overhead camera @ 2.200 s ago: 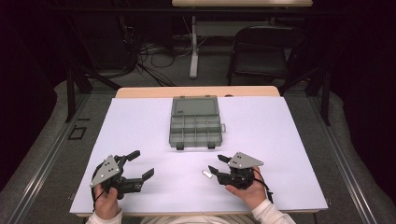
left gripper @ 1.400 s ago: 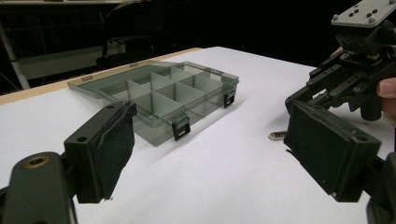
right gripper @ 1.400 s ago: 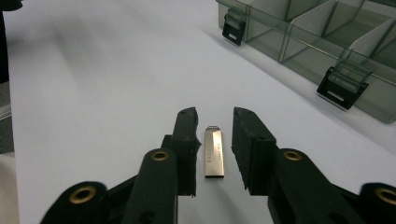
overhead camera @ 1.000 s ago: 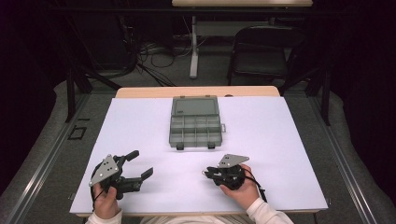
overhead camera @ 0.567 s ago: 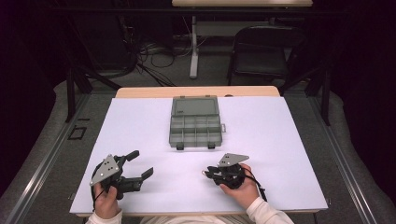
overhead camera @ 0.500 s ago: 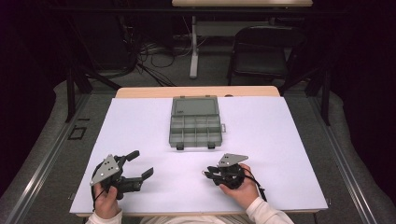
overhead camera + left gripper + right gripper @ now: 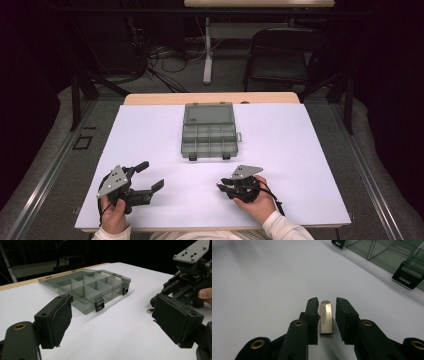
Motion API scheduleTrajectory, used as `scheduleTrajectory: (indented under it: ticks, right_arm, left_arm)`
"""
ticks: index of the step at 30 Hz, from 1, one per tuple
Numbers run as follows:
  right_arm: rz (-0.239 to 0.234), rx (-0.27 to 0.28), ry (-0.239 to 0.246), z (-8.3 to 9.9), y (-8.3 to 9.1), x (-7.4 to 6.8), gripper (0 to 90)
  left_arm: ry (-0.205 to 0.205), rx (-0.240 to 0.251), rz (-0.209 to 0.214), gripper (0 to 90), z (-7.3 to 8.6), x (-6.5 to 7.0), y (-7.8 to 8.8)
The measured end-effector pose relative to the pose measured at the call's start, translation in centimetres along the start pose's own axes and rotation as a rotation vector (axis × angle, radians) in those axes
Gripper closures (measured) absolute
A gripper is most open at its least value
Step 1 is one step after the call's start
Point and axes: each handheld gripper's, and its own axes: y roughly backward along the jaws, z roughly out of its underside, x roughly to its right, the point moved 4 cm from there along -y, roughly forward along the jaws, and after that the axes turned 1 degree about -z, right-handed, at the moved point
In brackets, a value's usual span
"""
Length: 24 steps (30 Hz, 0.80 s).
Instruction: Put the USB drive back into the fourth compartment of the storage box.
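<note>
A small silver USB stick [image 7: 326, 318] lies flat on the white table sheet [image 7: 300, 150], and its end also shows in the left gripper view [image 7: 149, 311]. My right gripper [image 7: 327, 301] sits low over it near the front edge [image 7: 221, 187]. Its jaws have just been opening a little and stand close on either side of the stick, with a thin gap on each side. My left gripper [image 7: 151, 175] rests at the front left, jaws wide open with nothing between them [image 7: 112, 322]. A grey clear compartment box [image 7: 209, 131] lies open mid-table.
The box [image 7: 87, 287] has several empty compartments, its lid folded back and two black latches facing me. A black chair [image 7: 282, 55] and cables stand on the floor beyond the table's far wooden edge [image 7: 210, 98].
Since the earliest frame the right gripper's jaws have come together from spread apart and the hand has shifted slightly left. The left gripper has kept still.
</note>
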Motion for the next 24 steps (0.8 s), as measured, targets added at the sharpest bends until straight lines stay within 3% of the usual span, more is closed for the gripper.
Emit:
scheduleTrajectory:
  ticks: [15,24]
  right_arm:
    - [-0.004,-0.042,0.006,0.11,-0.29,0.00,75.0]
    - [-0.010,-0.039,-0.008,0.10,-0.32,0.09,79.4]
  left_arm:
    - [0.003,-0.008,-0.002,15.7,0.07,-0.10,0.01]
    - [0.004,-0.010,-0.002,15.7,0.09,-0.09,-0.02]
